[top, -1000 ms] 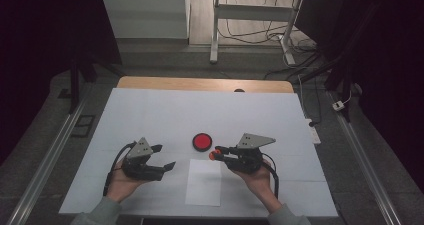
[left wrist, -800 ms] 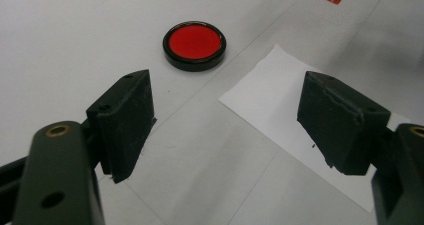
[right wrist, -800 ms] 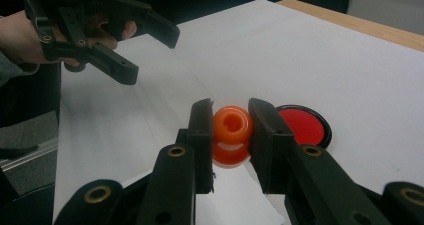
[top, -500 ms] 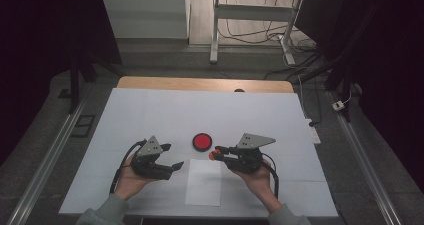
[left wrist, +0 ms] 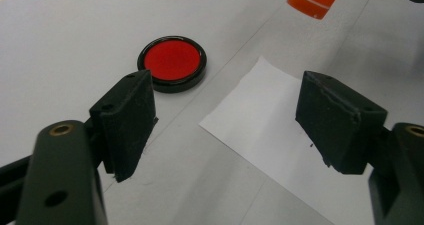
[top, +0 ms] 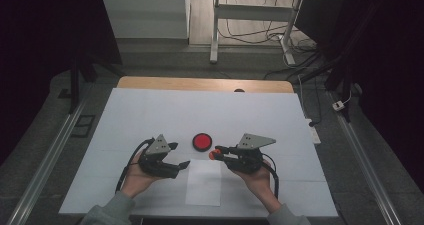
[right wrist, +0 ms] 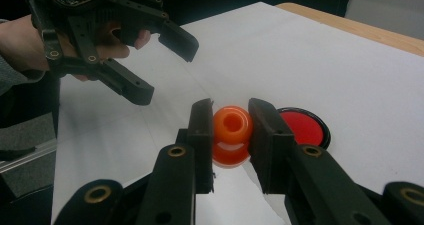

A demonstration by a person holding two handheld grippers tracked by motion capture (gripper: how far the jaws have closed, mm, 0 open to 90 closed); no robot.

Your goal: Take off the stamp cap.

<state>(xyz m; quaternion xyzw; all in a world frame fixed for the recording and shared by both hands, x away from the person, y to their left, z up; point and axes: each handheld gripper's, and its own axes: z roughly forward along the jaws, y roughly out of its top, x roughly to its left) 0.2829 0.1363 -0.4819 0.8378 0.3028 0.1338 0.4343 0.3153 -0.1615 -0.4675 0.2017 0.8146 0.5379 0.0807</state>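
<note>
While an orange stamp [right wrist: 231, 132] is clamped in the right gripper [right wrist: 231, 135], inking awaits; the wide-open left gripper [left wrist: 225, 110] must steady the paper [top: 204, 182] near the tabletop's front edge.

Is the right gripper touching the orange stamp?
Touching. In the right gripper view the right gripper has both black jaws pressed against the sides of the orange stamp, with no gap on either side, holding it above the table.

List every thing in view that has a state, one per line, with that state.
Left hand-held gripper: open, nothing between its jaws, above the table.
Right hand-held gripper: shut on the orange stamp.
Orange stamp: clamped between the jaws, off the table.
Red ink pad: uncovered, flat on the table.
White paper sheet: flat, unmarked.
</note>
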